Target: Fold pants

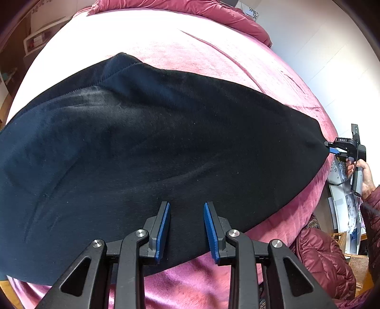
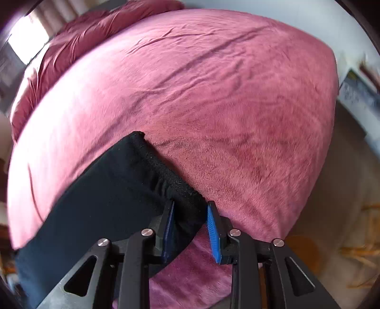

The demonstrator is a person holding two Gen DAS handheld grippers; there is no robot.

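Observation:
Dark navy pants (image 1: 147,147) lie spread across a pink bed cover (image 1: 213,66). My left gripper (image 1: 187,206) is open, its blue pads hovering over the near edge of the pants at their middle. In the right wrist view the pants' ribbed hem (image 2: 163,171) runs diagonally, and my right gripper (image 2: 190,205) is open with the hem's near corner between its jaws. The right gripper also shows in the left wrist view (image 1: 332,149) at the far right tip of the pants.
A bunched pink duvet (image 1: 225,14) lies at the head of the bed. The person's hand and maroon puffer sleeve (image 1: 332,261) are at the right edge. Floor and wicker furniture (image 2: 361,249) lie right of the bed.

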